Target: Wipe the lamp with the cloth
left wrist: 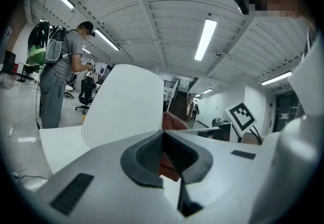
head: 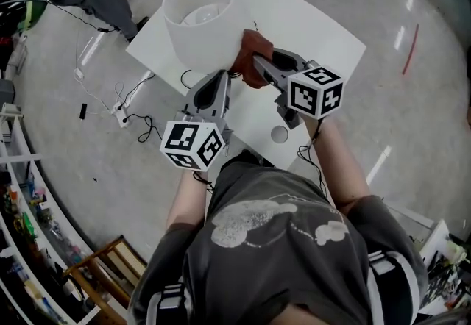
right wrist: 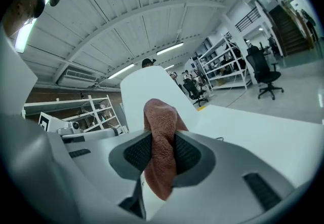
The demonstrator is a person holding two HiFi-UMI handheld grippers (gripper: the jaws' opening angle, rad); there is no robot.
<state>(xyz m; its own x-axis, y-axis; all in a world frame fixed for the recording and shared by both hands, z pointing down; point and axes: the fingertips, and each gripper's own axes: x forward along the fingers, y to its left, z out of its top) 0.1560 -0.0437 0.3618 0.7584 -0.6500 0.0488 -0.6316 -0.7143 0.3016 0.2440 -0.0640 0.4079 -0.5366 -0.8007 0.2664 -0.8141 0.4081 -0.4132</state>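
A white lamp with a wide drum shade stands on the white table. My right gripper is shut on a reddish-brown cloth, which rests against the shade's right side. In the right gripper view the cloth hangs pinched between the dark pads, with the shade just behind. My left gripper sits just below the shade with its jaws shut on nothing; in its own view the pads meet, with the shade and the cloth beyond.
A lamp cable runs off the table's left edge to a power strip on the floor. A small round disc lies on the table near me. Shelves and a wooden chair stand at the left. A person stands in the background.
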